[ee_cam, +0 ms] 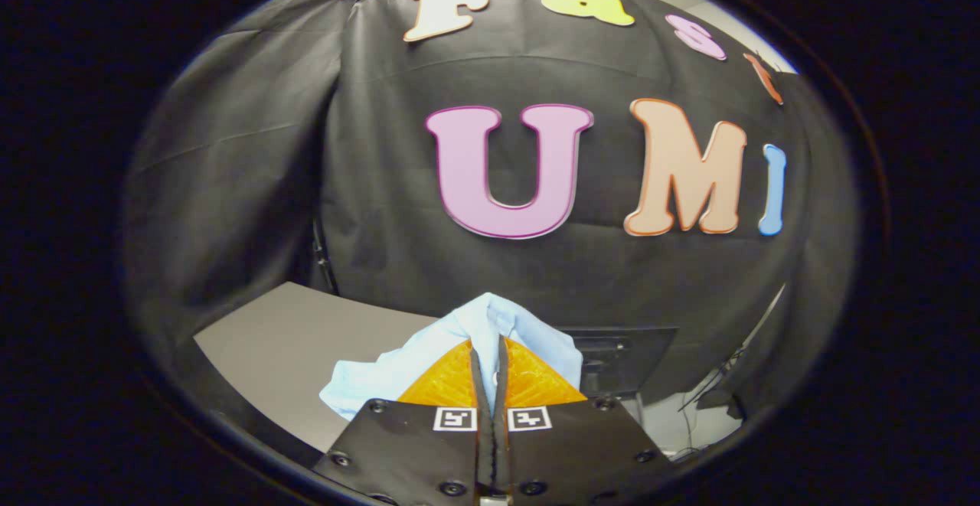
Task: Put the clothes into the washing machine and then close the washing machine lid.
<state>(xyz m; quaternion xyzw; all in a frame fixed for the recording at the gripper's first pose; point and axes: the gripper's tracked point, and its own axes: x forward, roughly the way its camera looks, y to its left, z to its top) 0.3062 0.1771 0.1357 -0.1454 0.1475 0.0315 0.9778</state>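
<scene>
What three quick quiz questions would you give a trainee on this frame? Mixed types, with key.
1. True or false: the gripper is open and holds nothing.
2. What does the light blue cloth hang over? A) grey table B) a red basket
3. Fill in: the cloth is pinched ___ the fingers.

Key: 1 false; 2 A; 3 between.

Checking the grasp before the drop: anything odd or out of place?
Nothing stands out. The gripper is shut on the light blue cloth, which bunches around its fingers and drapes toward the grey tabletop.
</scene>
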